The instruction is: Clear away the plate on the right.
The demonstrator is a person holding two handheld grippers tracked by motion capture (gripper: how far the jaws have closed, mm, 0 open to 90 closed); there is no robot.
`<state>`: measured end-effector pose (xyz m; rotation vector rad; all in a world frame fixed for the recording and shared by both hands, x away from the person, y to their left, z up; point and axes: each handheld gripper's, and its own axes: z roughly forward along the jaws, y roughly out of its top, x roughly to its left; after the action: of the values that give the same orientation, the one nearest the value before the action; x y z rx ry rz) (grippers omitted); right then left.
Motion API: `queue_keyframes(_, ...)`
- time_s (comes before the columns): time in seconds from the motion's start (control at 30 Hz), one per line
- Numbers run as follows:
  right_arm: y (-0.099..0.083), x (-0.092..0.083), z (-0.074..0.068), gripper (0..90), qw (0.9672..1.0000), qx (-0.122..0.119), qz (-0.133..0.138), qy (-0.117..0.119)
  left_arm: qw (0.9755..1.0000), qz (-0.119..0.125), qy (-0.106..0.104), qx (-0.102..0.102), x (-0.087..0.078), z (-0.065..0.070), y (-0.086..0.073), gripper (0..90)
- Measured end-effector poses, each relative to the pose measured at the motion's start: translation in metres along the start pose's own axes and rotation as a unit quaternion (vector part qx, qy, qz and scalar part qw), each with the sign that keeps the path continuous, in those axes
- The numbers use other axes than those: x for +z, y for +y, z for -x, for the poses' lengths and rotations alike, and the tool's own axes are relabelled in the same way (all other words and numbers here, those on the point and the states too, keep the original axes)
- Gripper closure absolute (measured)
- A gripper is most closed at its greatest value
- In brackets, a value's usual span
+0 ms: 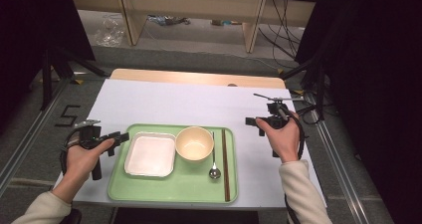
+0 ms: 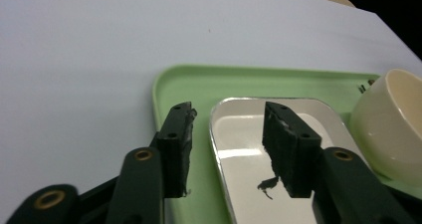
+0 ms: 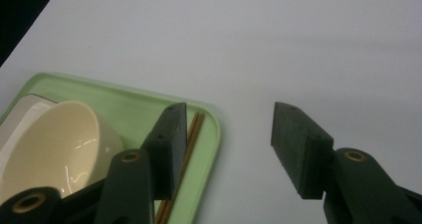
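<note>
A green tray (image 1: 171,184) lies on the white table and carries a white square plate (image 1: 150,154), a cream bowl (image 1: 194,143), a metal spoon (image 1: 214,164) and brown chopsticks (image 1: 225,164). My left gripper (image 1: 117,137) is at the tray's left edge. It is open, and its jaws straddle the rim of the plate (image 2: 249,194) without touching it. Off the tray's right side, my right gripper (image 1: 251,120) hovers open over bare table. In the right gripper view the bowl (image 3: 59,139) and chopsticks (image 3: 191,134) sit beside its left jaw.
The white sheet (image 1: 169,102) covers the table, with a wooden edge (image 1: 199,77) at the far side. Dark stands and cables (image 1: 308,79) crowd the right rear corner. A black "5" mark (image 1: 67,115) is on the floor at the left.
</note>
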<state>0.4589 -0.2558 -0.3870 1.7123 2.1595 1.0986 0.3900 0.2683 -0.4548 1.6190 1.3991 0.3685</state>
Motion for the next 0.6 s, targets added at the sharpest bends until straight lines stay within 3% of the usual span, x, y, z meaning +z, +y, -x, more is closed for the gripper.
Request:
queue_keyframes(0.07, -0.001, 0.0, -0.002, 49.7, 0.9999, 0.012, 0.0, 0.008, 0.9997, 0.015, 0.003, 0.02, -0.003, 0.002, 0.002, 46.8)
queue_keyframes(0.1, -0.001, 0.001, 0.001, 49.7, 0.9999, -0.004, 0.009, 0.014, 0.9994, 0.022, 0.006, 0.027, -0.004, 0.004, 0.002, 45.1)
queue_keyframes(0.13, -0.001, 0.001, 0.0, 49.6, 0.9999, -0.002, 0.007, 0.012, 0.9986, 0.032, 0.005, 0.042, -0.006, 0.005, 0.002, 43.1)
queue_keyframes(0.2, -0.003, -0.001, -0.004, 49.7, 0.9999, 0.006, 0.008, 0.007, 0.9976, 0.047, 0.005, 0.05, -0.009, 0.008, 0.002, 39.7)
queue_keyframes(0.23, -0.003, -0.001, -0.003, 49.8, 0.9999, -0.006, 0.01, 0.012, 0.9965, 0.058, 0.006, 0.061, -0.012, 0.009, 0.002, 37.9)
queue_keyframes(0.27, -0.005, -0.002, -0.005, 49.9, 0.9999, 0.005, 0.008, 0.013, 0.9954, 0.067, 0.008, 0.068, -0.014, 0.01, 0.002, 36.7)
queue_keyframes(0.3, -0.006, -0.004, -0.007, 49.9, 1.0, 0.0, 0.009, 0.0, 0.9946, 0.074, 0.01, 0.072, -0.015, 0.011, 0.002, 35.8)
queue_keyframes(0.33, -0.007, -0.004, -0.006, 49.9, 0.9999, -0.012, 0.01, 0.002, 0.9932, 0.085, 0.014, 0.079, -0.018, 0.012, 0.002, 34.2)
queue_keyframes(0.4, -0.012, -0.005, -0.008, 50.1, 0.9996, -0.011, 0.021, 0.011, 0.9903, 0.1, 0.024, 0.094, -0.022, 0.014, 0.002, 31.2)
queue_keyframes(0.53, -0.023, -0.008, -0.01, 50.5, 0.9984, -0.038, 0.041, 0.013, 0.9872, 0.118, 0.028, 0.103, -0.029, 0.018, -0.001, 30.7)
queue_keyframes(0.6, -0.031, -0.012, -0.014, 50.5, 0.9983, -0.032, 0.047, 0.013, 0.9869, 0.122, 0.028, 0.103, -0.032, 0.019, -0.004, 30.9)
